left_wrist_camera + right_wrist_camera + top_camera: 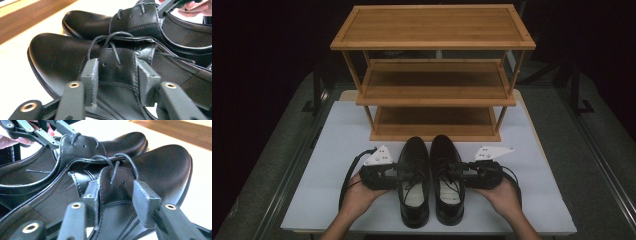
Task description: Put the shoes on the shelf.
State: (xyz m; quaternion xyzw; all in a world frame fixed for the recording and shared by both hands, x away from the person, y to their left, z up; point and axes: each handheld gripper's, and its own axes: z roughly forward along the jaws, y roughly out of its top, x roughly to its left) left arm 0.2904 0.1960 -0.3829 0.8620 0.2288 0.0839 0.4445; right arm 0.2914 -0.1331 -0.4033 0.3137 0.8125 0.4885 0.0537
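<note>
A pale grey, flat rectangular tabletop (337,150) carries everything. At its far edge stands a 3-tier bamboo shoe rack (433,27) with slim wooden legs, all 3 tiers bare. Just in front of the rack, 2 black leather lace-up dress shoes (431,175) sit side by side, nearly touching, toes pointing toward the rack's bottom tier.

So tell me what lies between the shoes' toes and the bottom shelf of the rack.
Nothing: in the high view a bare strip of white table separates the shoes from the rack.

Two black shoes (431,180) before wooden rack (433,70)
</note>
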